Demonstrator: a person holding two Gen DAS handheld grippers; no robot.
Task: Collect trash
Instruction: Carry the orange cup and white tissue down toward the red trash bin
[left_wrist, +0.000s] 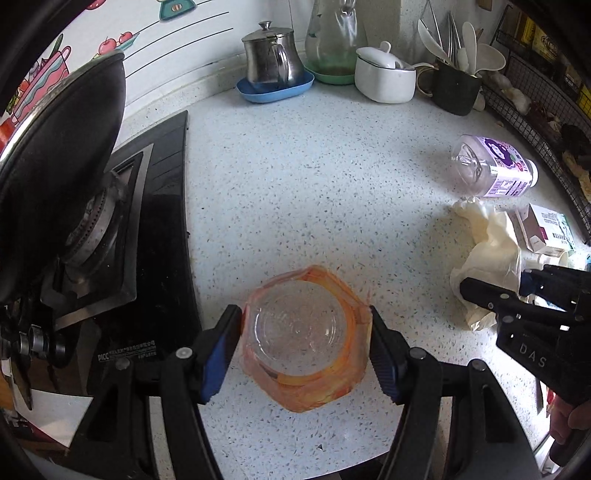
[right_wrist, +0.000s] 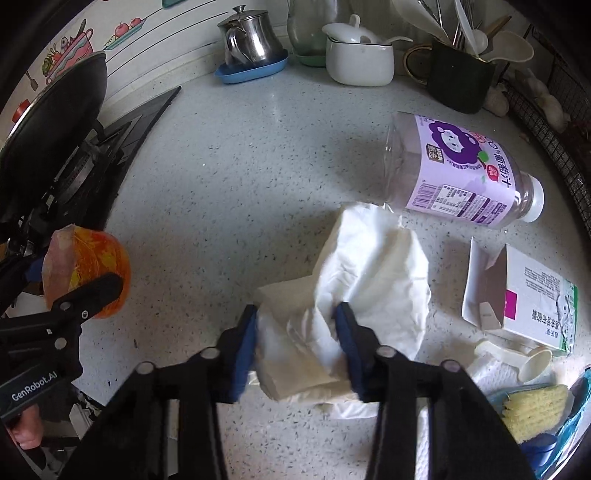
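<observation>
Here, at far left, a dark wok (left_wrist: 62, 155) sits on the stove. Just right of it, the left gripper (left_wrist: 306, 347) holds an orange-wrapped plastic cup (left_wrist: 304, 339) between its pads, above the speckled bench (left_wrist: 295, 184). Further right, the right gripper (right_wrist: 297, 332) has pinched narrow on the crumpled white tissue (right_wrist: 369, 280), which bunches between its pads and trails away toward the far right. Beyond the tissue an empty purple-label bottle (right_wrist: 461, 170) lies on its side, long axis running left-far to right-near, cap to the right. The right hand is nearer it, likely the next pickup.
</observation>
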